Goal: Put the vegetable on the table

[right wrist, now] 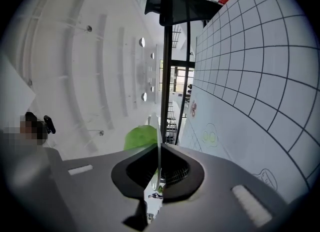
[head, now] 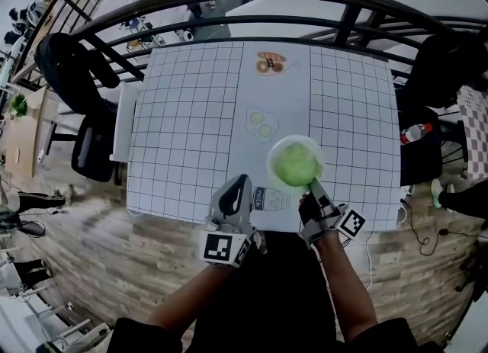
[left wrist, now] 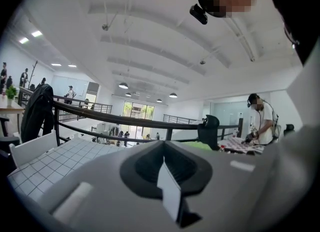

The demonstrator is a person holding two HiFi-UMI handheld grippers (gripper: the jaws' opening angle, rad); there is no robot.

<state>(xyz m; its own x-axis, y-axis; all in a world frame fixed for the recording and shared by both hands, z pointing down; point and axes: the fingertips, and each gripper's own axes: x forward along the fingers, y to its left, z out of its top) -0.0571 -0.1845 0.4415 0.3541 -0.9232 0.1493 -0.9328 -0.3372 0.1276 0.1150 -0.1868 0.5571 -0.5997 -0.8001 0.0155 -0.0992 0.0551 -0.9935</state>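
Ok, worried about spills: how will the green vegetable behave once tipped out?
The green vegetable looks round, so it will probably roll on the flat table. It nearly fills the bowl, pinched at the rim by the right gripper, so it may feel heavy.

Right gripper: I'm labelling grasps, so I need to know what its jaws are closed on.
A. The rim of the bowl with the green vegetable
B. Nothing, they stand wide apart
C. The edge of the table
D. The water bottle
A: the right gripper view shows the right gripper with its jaws shut on the thin rim of the bowl. The green vegetable sits inside the bowl.
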